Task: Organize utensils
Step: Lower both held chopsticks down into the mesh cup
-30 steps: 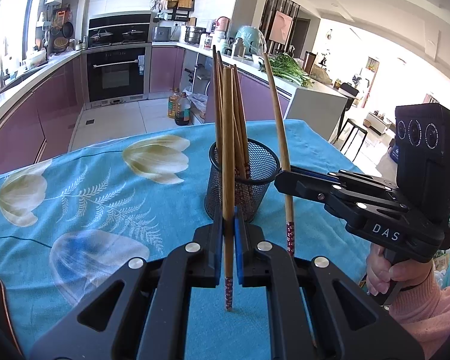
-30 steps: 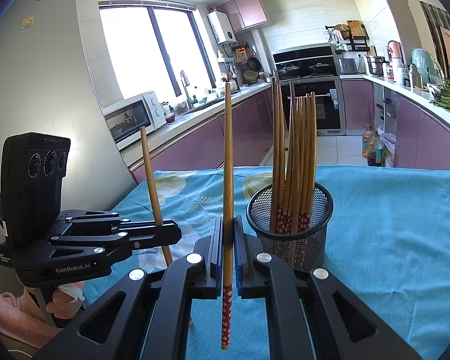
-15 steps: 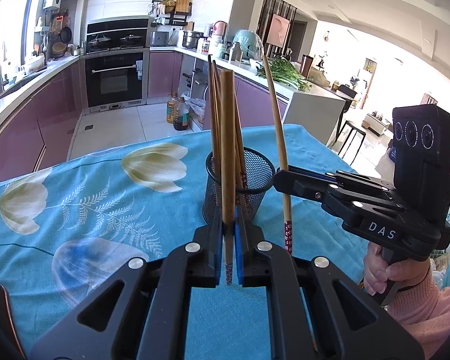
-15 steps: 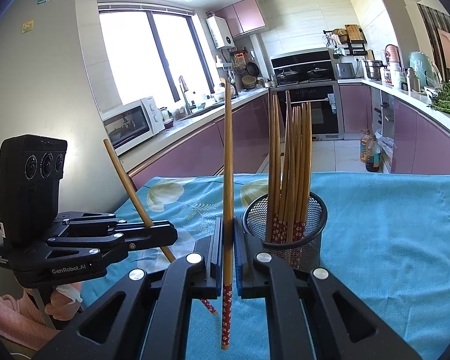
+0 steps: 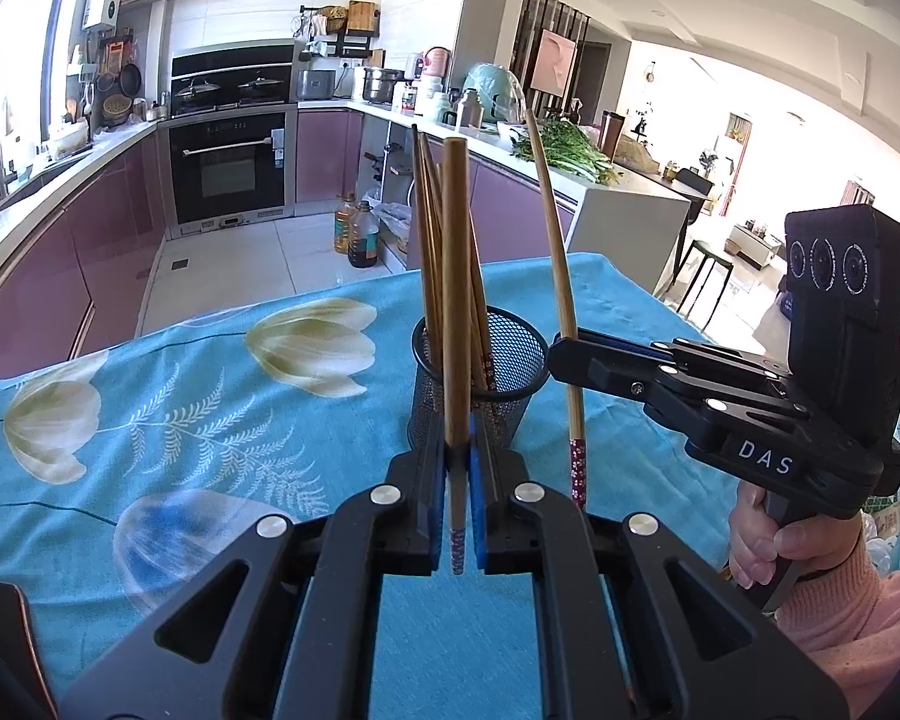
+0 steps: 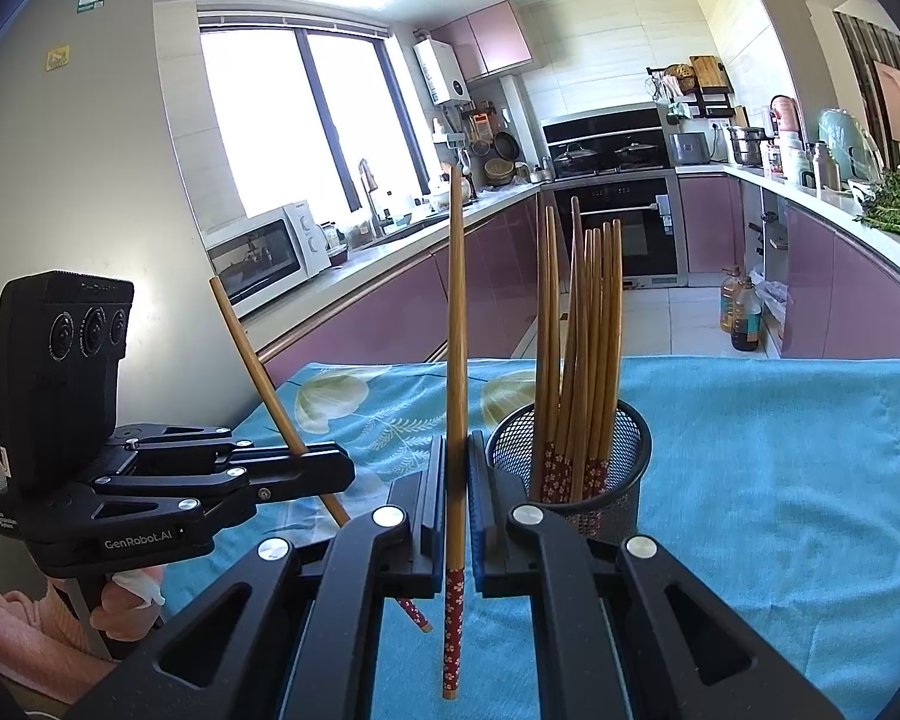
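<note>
1. Right wrist view: the left gripper (image 6: 330, 474), left of the mesh cup (image 6: 570, 480), is clamping a tilted chopstick (image 6: 258, 372).
2. The right gripper (image 6: 456, 516), just left of the cup, is pinching an upright chopstick (image 6: 456, 360).
3. More chopsticks (image 6: 588, 330) are standing inside the cup, which is sitting on the blue floral tablecloth (image 6: 780, 480).

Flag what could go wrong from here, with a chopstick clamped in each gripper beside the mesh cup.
1. The left gripper holds its chopstick low, near the patterned end, and the right view shows that stick tilted; it may pivot or slip.
2. The mesh cup is already crowded with standing chopsticks; a new stick could catch on them or on the rim.
3. The cup looks light; a sideways push from the right gripper or its chopstick might tip it on the tablecloth.
</note>
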A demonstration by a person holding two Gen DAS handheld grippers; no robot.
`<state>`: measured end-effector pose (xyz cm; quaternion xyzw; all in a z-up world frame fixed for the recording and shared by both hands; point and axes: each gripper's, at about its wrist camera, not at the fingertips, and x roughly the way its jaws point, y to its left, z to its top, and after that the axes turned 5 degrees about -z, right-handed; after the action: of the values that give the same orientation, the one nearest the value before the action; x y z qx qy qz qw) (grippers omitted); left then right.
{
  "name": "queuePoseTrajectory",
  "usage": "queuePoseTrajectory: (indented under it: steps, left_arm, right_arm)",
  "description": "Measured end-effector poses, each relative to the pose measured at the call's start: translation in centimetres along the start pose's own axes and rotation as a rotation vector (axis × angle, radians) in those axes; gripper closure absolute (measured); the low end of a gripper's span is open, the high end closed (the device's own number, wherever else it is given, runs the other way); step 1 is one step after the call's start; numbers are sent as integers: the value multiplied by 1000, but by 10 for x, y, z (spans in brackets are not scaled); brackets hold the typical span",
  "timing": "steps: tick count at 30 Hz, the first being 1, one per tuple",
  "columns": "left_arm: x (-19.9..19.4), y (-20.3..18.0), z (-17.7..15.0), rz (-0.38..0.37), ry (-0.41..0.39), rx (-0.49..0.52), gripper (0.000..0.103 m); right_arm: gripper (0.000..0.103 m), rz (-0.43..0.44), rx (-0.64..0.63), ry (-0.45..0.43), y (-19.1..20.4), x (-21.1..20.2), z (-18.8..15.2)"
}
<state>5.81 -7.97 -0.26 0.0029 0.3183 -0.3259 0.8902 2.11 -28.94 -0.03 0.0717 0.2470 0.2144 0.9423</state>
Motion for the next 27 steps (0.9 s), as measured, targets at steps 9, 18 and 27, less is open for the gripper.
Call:
queuePoseTrajectory:
  steps: [9, 18, 27]
  left_arm:
    - [-4, -3, 5, -4, -12, 11, 96]
    - [-10, -2, 13, -10, -35, 19, 96]
    - [-18, -3, 27, -42, -62, 22, 96]
  right_arm:
    - [97, -9, -5, -16, 0, -1, 7]
    - [97, -17, -8, -44, -3, -2, 15]
    - [97, -27, -12, -70, -7, 2, 27]
